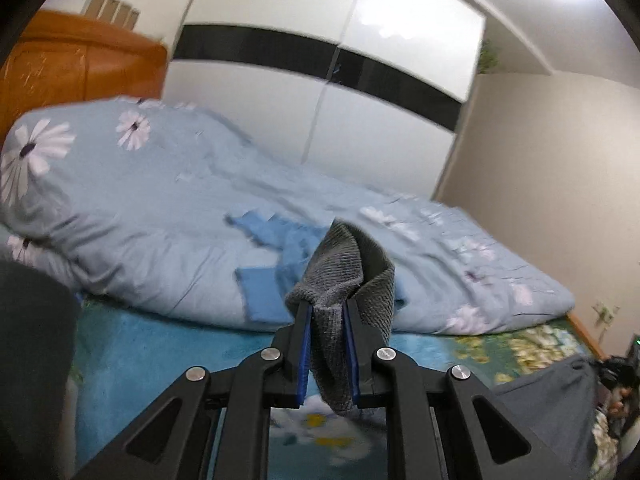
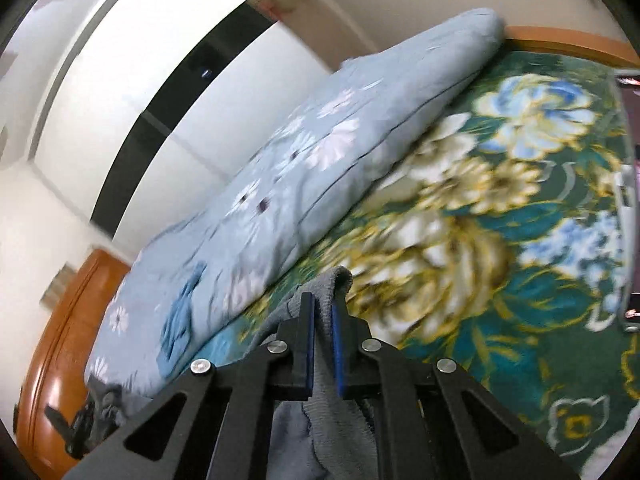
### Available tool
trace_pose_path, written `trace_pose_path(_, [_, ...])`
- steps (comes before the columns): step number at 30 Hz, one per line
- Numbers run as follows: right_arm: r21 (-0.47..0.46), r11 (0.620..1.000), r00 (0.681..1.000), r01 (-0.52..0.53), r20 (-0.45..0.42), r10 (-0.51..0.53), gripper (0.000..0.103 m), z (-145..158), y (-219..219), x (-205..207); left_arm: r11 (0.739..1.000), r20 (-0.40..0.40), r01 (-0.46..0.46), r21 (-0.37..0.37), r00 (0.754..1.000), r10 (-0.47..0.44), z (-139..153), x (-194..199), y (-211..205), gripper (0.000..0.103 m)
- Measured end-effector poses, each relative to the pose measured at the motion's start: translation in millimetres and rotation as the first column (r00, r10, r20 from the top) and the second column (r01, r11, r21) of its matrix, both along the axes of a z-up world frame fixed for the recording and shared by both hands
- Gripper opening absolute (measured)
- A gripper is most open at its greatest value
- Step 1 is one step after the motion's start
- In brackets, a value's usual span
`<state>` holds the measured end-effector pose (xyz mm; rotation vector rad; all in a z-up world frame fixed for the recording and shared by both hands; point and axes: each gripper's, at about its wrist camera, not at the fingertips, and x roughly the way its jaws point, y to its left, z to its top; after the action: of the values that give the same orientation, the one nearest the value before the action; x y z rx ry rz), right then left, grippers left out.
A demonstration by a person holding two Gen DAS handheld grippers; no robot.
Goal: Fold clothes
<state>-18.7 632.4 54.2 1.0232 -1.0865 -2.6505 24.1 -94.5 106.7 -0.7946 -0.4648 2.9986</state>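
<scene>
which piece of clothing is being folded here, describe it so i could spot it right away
Start at the bed with the green floral blanket and the pale blue daisy-print duvet heaped along it. In front of the duvet, both claws are shut on the grey garment. Unlike the flat blue cloth on the duvet, it is grey, ribbed and pinched between blue pads.

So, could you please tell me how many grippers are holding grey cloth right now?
2: the left gripper is shut on the grey cloth over the bed; the right gripper pinches grey cloth above the floral blanket.
</scene>
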Motion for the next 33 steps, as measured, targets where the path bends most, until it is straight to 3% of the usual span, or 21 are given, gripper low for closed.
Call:
trace_pose_path(4, [-0.002,0.998,0.991,0.059,0.123,-0.058,0.008,-41.2,16.1,3.1,0.996,0.142,-0.089,-0.015,0.986,0.090,-58.1,-24.8,-21.3,0.016])
trace_pose_path(7, [-0.009,0.998,0.985,0.064,0.163,-0.062,0.008,-58.5,20.7,6.3,0.984,0.204,-0.171,0.045,0.966,0.158,-93.9,-25.8,-39.2,0.014])
trace_pose_path(10, [-0.003,0.998,0.983,0.059,0.175,-0.057,0.008,-61.7,21.8,7.4,0.968,0.253,-0.248,0.040,0.940,0.230,-113.5,-22.0,-55.4,0.013])
trace_pose_path(13, [0.029,0.999,0.982,0.046,0.181,-0.051,0.008,-57.8,17.4,6.6,0.964,0.280,-0.262,0.056,0.930,0.236,-123.0,-14.7,-62.4,0.013])
trace_pose_path(19, [0.069,0.997,0.982,0.030,0.184,-0.042,0.012,-49.9,9.4,10.6,0.974,0.300,-0.183,0.135,0.944,0.136,-119.5,2.1,-48.6,0.015])
trace_pose_path(22, [0.103,0.994,0.981,0.034,0.184,-0.053,0.012,-39.6,7.3,16.4,0.978,0.290,-0.113,0.176,0.955,0.059,-111.7,19.2,-32.9,0.026])
trace_pose_path(23, [0.108,0.994,0.982,0.032,0.182,-0.052,0.012,-35.9,6.0,19.1,0.979,0.283,-0.085,0.184,0.959,0.030,-108.3,26.5,-26.5,0.036])
trace_pose_path(24, [0.113,0.993,0.983,0.030,0.179,-0.050,0.017,-32.1,4.6,21.8,0.980,0.276,-0.056,0.192,0.961,0.001,-104.8,33.9,-20.1,0.043])
trace_pose_path(26, [0.123,0.992,0.984,0.025,0.173,-0.046,0.029,-24.6,1.9,27.3,0.981,0.264,0.004,0.194,0.963,-0.056,-98.8,48.1,-5.6,0.048])
trace_pose_path(29, [0.136,0.991,0.991,0.004,0.135,-0.022,0.031,-7.3,-11.7,43.5,0.979,0.237,0.104,0.174,0.961,-0.145,-89.7,75.5,17.6,0.054])
trace_pose_path(33, [0.155,0.986,0.996,-0.057,0.083,0.044,0.046,6.8,-41.6,74.5,0.963,0.183,0.214,0.165,0.953,-0.243,-81.5,119.6,39.8,0.064])
